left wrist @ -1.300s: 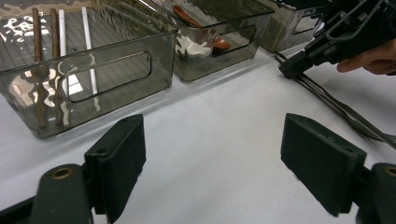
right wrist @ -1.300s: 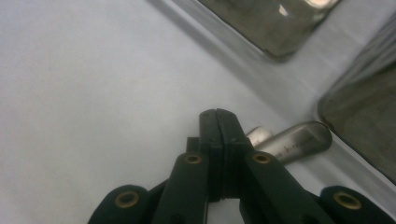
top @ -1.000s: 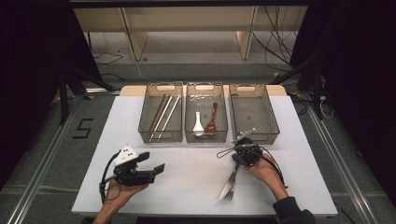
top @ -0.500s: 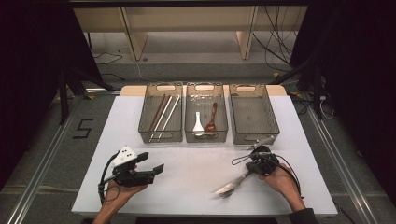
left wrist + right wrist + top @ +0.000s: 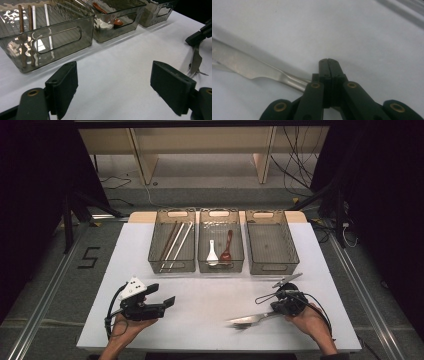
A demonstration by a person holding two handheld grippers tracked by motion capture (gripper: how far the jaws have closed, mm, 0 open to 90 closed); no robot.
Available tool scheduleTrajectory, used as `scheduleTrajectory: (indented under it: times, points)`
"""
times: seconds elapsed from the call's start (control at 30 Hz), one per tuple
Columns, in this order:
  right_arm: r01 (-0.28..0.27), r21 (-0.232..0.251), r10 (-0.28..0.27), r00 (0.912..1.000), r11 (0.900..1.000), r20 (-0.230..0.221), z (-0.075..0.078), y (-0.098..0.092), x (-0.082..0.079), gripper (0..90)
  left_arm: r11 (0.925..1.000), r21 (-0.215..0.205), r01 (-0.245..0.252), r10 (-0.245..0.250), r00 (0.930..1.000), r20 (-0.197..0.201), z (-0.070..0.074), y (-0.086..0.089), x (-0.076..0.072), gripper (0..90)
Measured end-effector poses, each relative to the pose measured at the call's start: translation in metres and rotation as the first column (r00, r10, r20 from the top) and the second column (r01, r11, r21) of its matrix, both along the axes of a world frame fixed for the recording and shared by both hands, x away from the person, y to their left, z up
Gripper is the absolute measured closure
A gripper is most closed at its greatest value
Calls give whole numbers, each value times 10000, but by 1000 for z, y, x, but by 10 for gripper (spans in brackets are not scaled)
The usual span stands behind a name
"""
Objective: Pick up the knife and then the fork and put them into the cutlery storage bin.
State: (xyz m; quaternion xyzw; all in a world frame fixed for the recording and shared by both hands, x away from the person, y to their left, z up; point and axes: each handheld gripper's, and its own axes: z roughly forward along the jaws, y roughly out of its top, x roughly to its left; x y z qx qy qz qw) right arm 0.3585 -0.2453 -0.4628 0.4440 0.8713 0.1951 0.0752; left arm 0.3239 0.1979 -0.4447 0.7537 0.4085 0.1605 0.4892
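My right gripper [image 5: 275, 311] is at the table's front right, shut on one end of a silver metal utensil [image 5: 246, 320] that looks like a fork. The utensil reaches out to the left, low over the white table [image 5: 210, 292]. In the right gripper view the jaws [image 5: 328, 60] are pressed together with the utensil's flat stem [image 5: 249, 68] running off to the left. My left gripper [image 5: 163, 295] rests at the front left, open with nothing between its fingers [image 5: 113, 67]. The left gripper view also catches the right gripper [image 5: 200, 35] and the utensil [image 5: 196, 61].
Three smoky clear bins stand in a row at the back. The left bin [image 5: 156, 260] holds chopsticks [image 5: 175, 242]. The middle bin [image 5: 220, 267] holds a white spoon [image 5: 212, 255] and a reddish-brown spoon [image 5: 227, 245]. The right bin [image 5: 272, 242] has nothing in it. A cable [image 5: 265, 297] loops by the right gripper.
My right hand has moved to the right along the front of the table, and the utensil has swung from pointing toward the front edge to pointing left. The left gripper has stayed put.
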Motion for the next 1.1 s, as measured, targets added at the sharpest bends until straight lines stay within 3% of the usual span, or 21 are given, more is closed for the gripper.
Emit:
scheduleTrajectory:
  times: [0.27, 0.47, 0.57, 0.67, 0.77, 0.97, 1.1]
  points:
    - [-56, 8, 56, 9999, 10000, -93, 0, -6, -13, 900, 10000, 38, 26, -26, 10000, 17, 0, 0, 0, 215]
    - [-183, 67, 184, 9997, 9998, -133, 1, -8, -12, 900, 10000, 28, 18, -18, 10000, 32, 0, 0, 0, 215]
    - [-292, -5, 292, 9994, 9996, 210, 4, -8, -12, 900, 10000, 33, 21, -21, 10000, 32, 0, 0, 0, 215]
    - [-489, 205, 474, 9964, 9986, 707, 16, -11, -12, 810, 10000, 34, 24, -24, 10000, 35, 0, 0, 0, 215]
    - [-964, 307, 936, 9921, 9949, 830, 28, -11, -16, 672, 10000, 43, 23, -23, 10000, 20, 0, 0, 0, 215]
    - [-1899, 15, 1897, 9808, 9818, 464, 28, -4, -24, 486, 10000, 17, 6, -6, 10000, 13, 0, 0, 0, 215]
    - [-2258, -358, 2267, 9736, 9735, 256, 22, 0, -26, 448, 10000, 16, 12, -12, 10000, 7, 0, 0, 0, 214]
